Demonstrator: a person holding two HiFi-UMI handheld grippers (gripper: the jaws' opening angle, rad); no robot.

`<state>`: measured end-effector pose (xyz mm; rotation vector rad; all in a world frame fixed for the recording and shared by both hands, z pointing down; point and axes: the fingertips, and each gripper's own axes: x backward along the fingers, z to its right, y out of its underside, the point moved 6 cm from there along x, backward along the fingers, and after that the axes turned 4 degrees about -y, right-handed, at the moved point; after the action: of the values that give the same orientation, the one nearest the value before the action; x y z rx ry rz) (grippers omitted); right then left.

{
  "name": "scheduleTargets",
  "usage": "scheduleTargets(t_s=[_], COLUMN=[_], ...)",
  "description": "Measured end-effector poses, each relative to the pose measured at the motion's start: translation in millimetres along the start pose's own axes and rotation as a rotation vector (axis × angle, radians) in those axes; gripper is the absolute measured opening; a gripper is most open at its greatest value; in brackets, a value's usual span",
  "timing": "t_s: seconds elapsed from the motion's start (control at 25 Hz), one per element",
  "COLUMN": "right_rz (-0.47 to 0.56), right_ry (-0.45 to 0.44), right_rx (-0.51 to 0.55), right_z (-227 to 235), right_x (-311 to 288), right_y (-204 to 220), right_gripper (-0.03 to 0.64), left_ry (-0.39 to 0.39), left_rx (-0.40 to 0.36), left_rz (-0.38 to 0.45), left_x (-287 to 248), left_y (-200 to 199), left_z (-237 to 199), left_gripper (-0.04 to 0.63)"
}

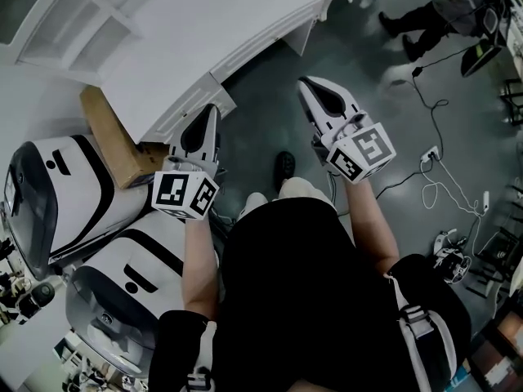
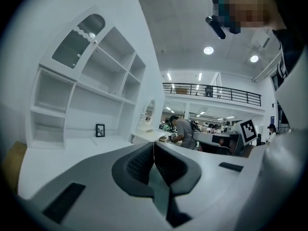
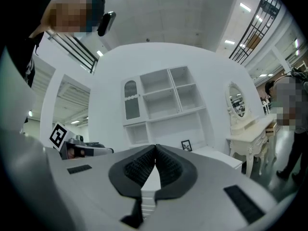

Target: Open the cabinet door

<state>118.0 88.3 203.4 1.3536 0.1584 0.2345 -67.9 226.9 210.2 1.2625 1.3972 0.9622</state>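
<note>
Cabinet door (image 3: 131,100): small glazed panel with an arched top, in the upper-left bay of the white shelf unit (image 3: 163,105), above its counter (image 3: 214,154). Long axis is upright. Looks shut; handle and hinge side are too small to read.

Right hand-held gripper (image 3: 155,149) faces the unit head-on. The door sits above and slightly left of its jaw line, well apart.

Left hand-held gripper (image 2: 154,146) is nearer the unit in the head view, but the door is high and off to its left.

Both have jaws pressed together with nothing between them.

My read: the next move is up and forward, and the left is the nearer candidate.
</note>
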Motion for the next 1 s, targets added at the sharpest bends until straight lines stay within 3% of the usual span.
scheduleTargets(t_s=[0.4,1.0], right_rz=[-0.032,-0.125], right_ry=[-0.021,-0.01], right_rx=[-0.026,-0.039], right_z=[69.8,105.3], right_x=[-9.3,-38.9], right_y=[5.8,33.9], right_gripper=[0.018,0.018], left_ry=[-0.026,-0.037], left_rx=[0.003,0.028], left_rz=[-0.025,-0.063], left_x=[-64.9,-104.5], left_y=[6.1,19.5], left_z=[16.9,1.6], left_gripper=[0.023,0.023])
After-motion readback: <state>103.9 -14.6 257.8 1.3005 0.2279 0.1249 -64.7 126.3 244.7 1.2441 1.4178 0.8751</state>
